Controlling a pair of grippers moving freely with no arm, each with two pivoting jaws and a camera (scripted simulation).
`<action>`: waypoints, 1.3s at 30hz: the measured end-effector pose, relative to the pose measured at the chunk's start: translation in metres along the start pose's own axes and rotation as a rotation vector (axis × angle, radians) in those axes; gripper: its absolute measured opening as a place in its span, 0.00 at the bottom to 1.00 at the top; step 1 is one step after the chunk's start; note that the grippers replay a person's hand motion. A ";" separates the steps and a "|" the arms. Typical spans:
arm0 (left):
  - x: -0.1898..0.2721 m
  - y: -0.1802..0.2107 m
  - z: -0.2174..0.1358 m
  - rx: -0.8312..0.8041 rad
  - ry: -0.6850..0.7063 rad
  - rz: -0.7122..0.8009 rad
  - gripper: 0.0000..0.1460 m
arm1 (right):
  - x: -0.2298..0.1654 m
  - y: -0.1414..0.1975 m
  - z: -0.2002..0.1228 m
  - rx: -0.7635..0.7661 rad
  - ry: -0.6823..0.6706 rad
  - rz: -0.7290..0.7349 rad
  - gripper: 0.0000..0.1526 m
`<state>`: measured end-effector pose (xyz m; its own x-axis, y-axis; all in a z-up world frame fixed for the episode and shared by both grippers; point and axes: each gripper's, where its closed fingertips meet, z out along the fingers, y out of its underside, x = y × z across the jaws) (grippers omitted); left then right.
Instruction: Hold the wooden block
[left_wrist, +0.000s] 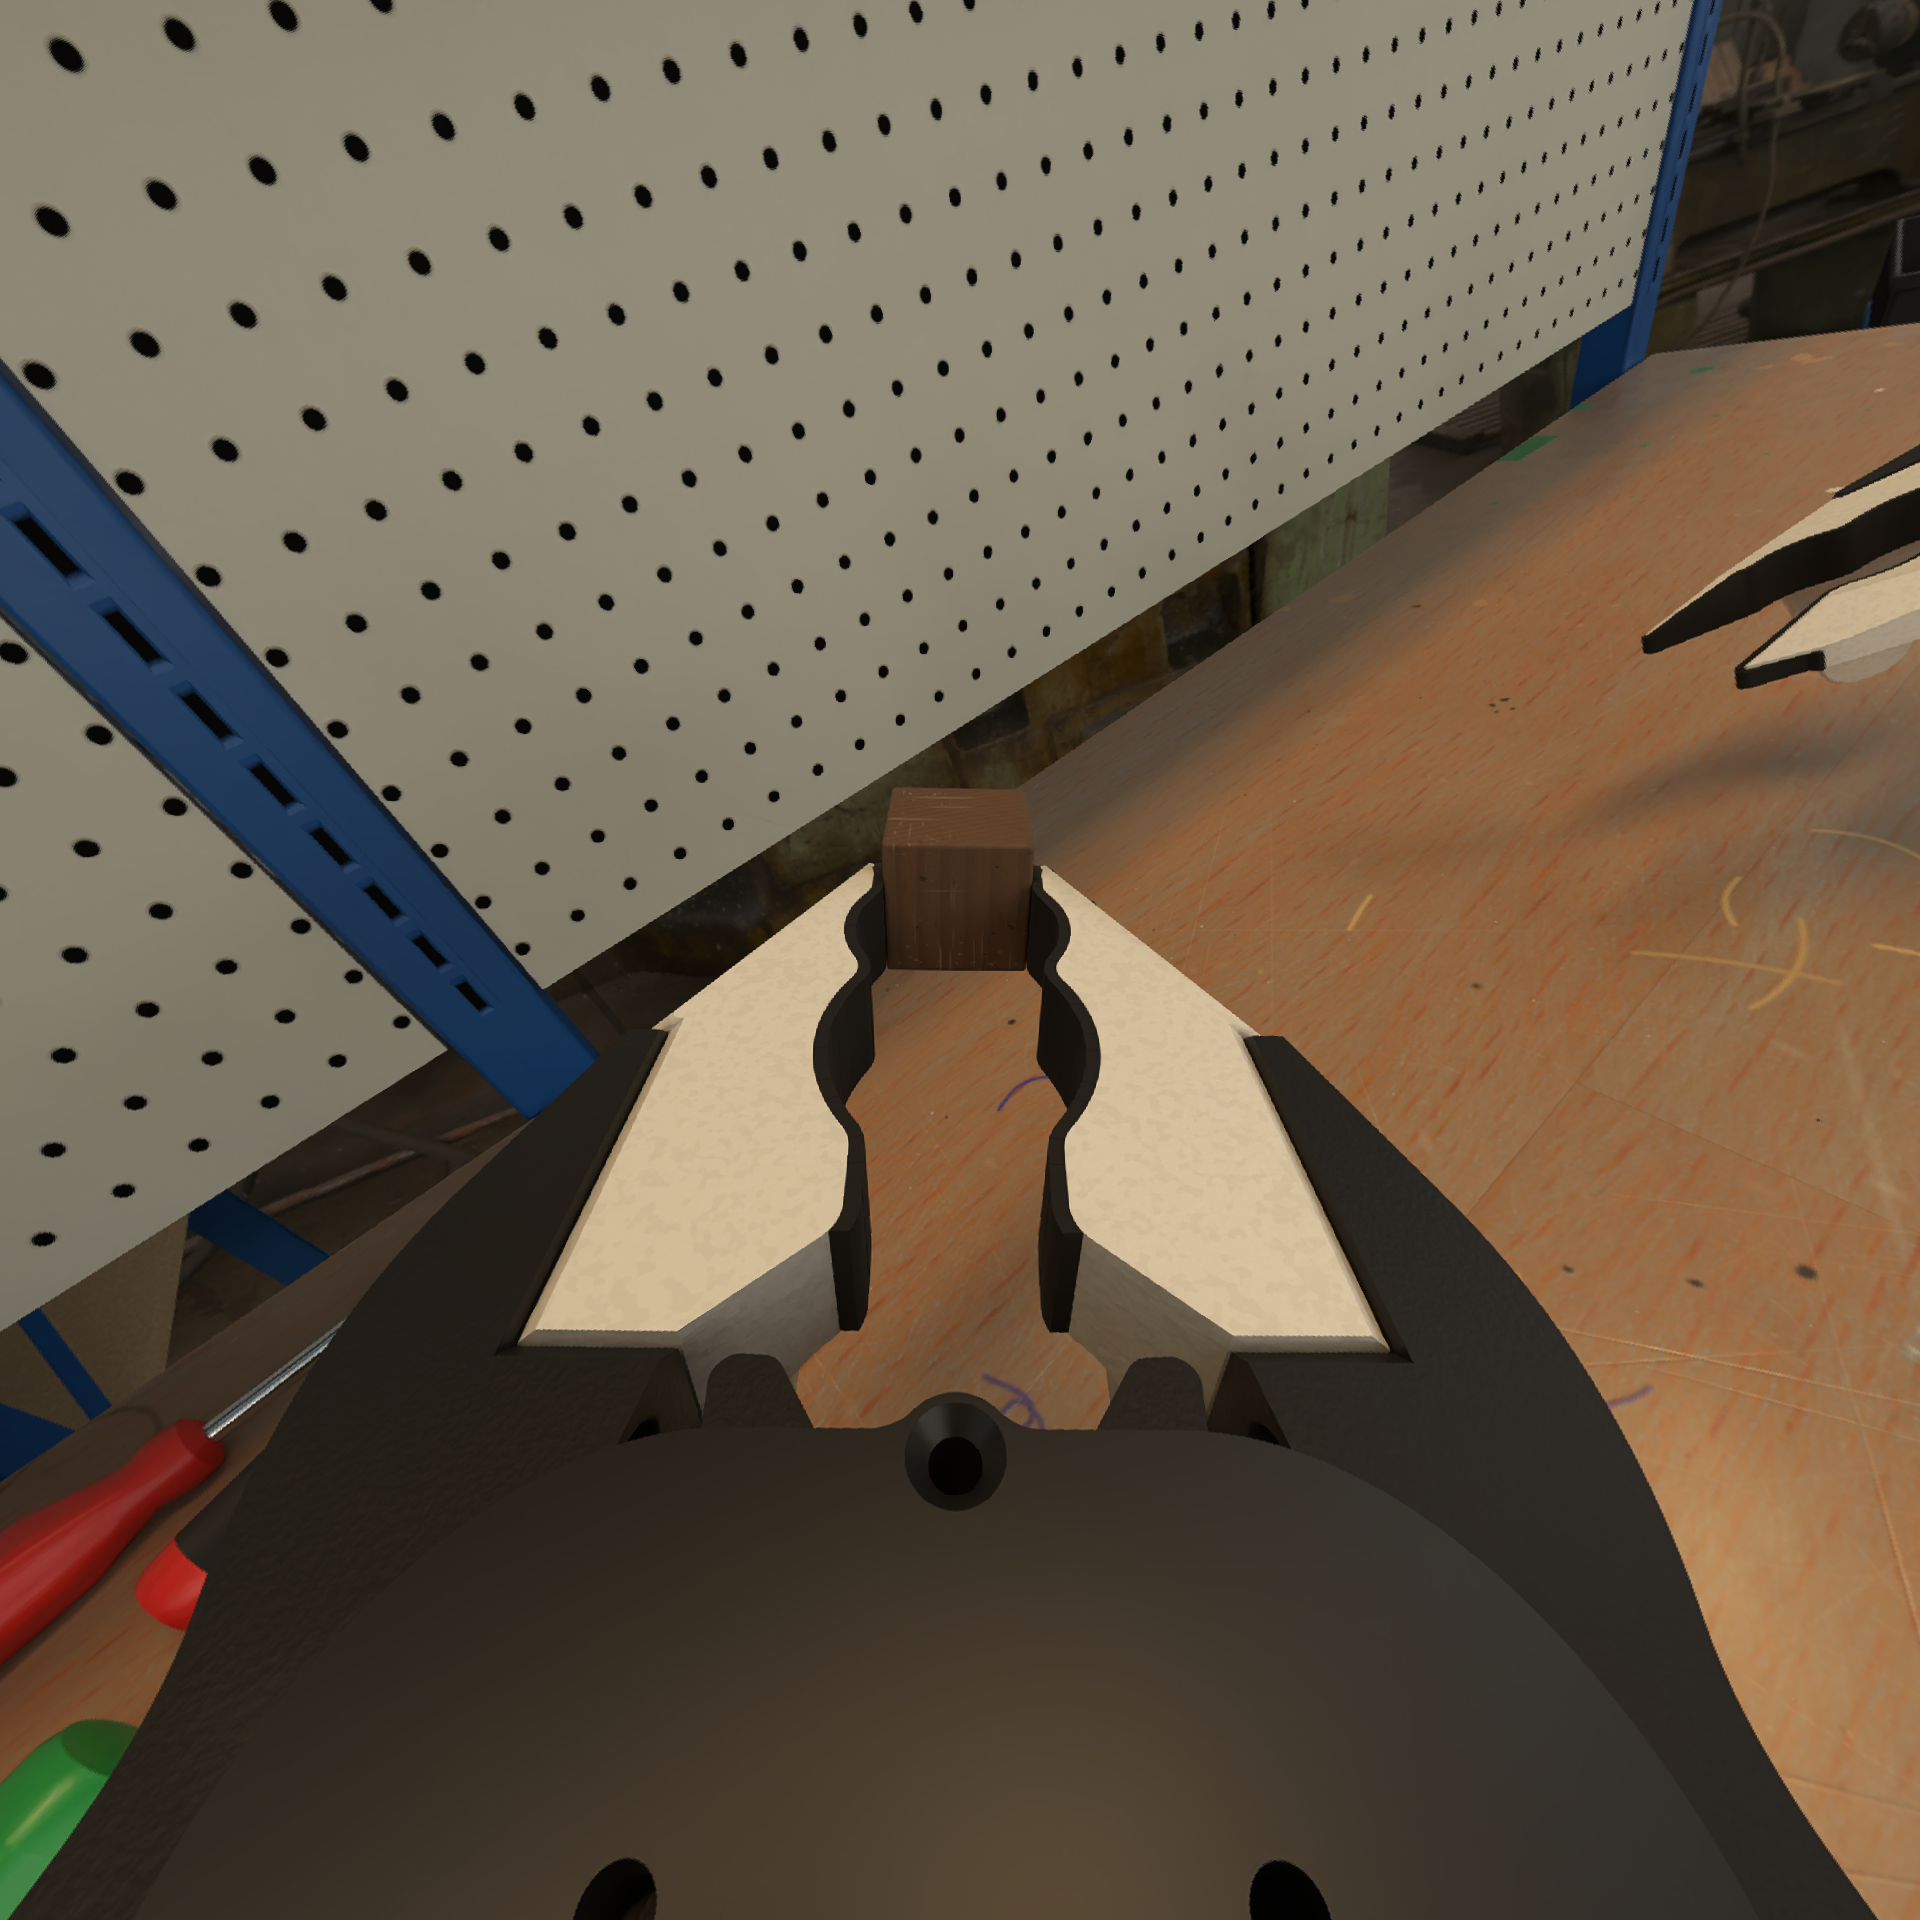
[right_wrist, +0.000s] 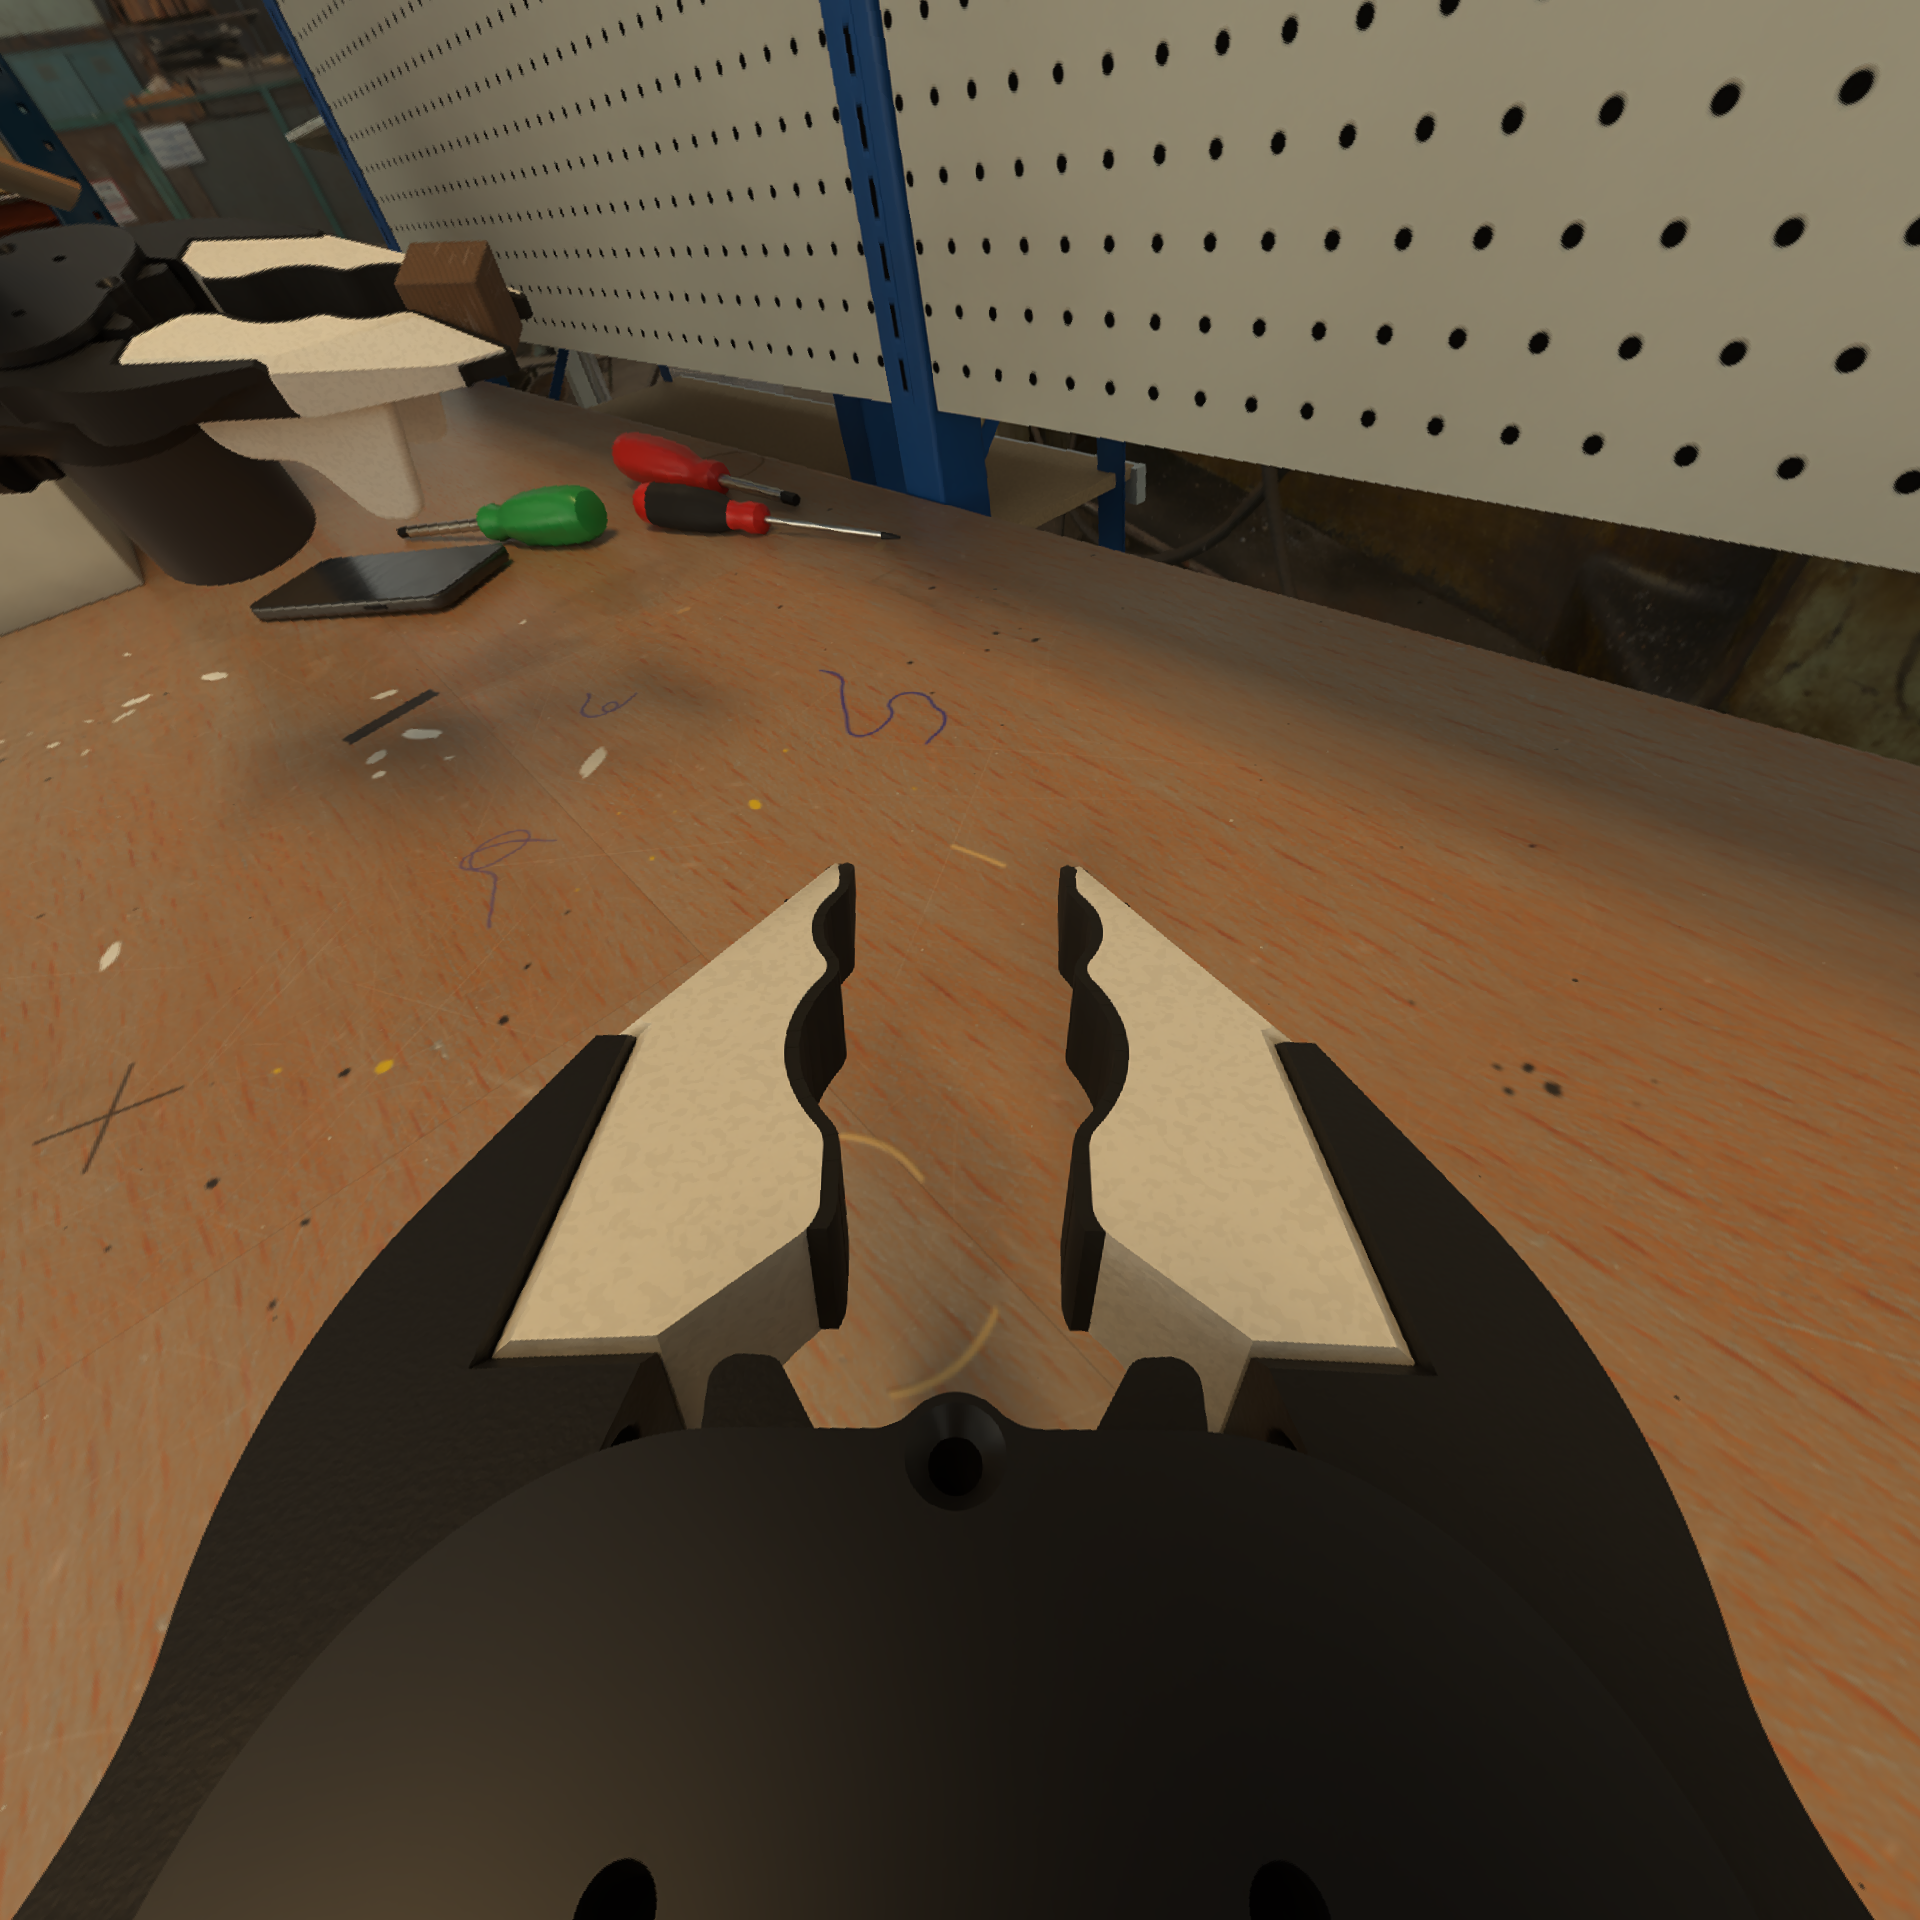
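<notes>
**Block's pinched at our left fingertips**

Over the workbench (right_wrist: 1351, 935), our left gripper (left_wrist: 956, 914) is clamped on the wooden block (left_wrist: 956, 883), which sits right between its fingertips, roughly cube-shaped, lifted clear. Our right gripper (right_wrist: 956, 894) is spread wide, nothing between its fingers, well off to the side.

The wooden block (left_wrist: 956, 883) is a small dark-brown cube with fine grain lines. It sits pinched at the tips of the left tongs (left_wrist: 956, 914), lifted clear above the surface (left_wrist: 1455, 1039).
</notes>
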<state>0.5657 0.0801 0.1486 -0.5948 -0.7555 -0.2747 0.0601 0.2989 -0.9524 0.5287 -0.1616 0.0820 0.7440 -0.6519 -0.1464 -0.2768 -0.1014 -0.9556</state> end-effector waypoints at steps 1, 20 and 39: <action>0.000 0.000 0.000 0.000 0.000 0.000 0.18 | 0.000 0.000 0.000 0.000 0.000 0.000 0.26; 0.001 0.000 0.000 -0.001 0.000 0.007 0.18 | 0.000 0.000 0.000 0.000 0.000 0.000 0.25; 0.002 0.000 0.000 -0.001 0.001 0.013 0.18 | 0.000 0.000 0.000 -0.002 0.001 -0.002 0.25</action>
<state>0.5648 0.0788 0.1484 -0.5947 -0.7511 -0.2867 0.0668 0.3092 -0.9486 0.5285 -0.1614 0.0820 0.7442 -0.6522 -0.1444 -0.2764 -0.1038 -0.9554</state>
